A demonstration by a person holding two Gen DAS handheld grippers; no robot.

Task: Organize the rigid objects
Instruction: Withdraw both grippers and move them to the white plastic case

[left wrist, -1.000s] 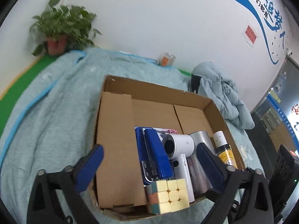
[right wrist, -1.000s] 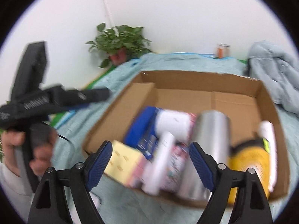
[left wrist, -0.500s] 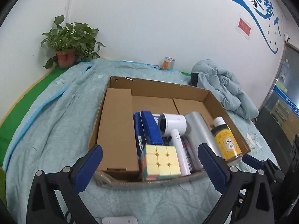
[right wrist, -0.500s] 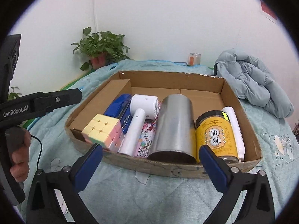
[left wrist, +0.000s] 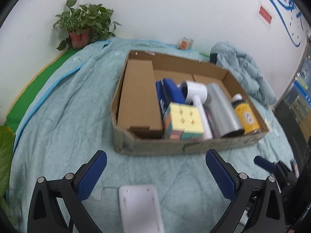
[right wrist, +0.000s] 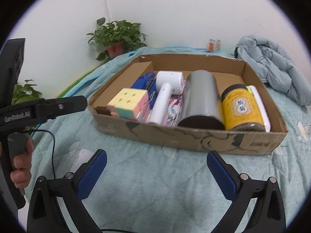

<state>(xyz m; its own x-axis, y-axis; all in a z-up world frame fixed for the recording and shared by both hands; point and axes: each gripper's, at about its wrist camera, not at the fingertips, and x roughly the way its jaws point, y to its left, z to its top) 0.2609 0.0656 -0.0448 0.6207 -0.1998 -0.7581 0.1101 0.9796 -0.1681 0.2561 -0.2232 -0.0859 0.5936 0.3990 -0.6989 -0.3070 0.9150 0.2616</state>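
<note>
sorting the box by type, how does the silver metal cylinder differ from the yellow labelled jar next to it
The silver metal cylinder is plain and unlabelled; the yellow labelled jar carries a printed yellow label. The cylinder looks longer and wider than the jar. The cylinder's near end shows dark, while the jar's far end has a dark lid. Both lie on their sides, side by side, in the cardboard box.

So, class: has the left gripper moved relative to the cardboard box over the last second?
Yes. The left gripper has pulled back toward the person; the cardboard box now lies beyond its fingers instead of between them.
</note>
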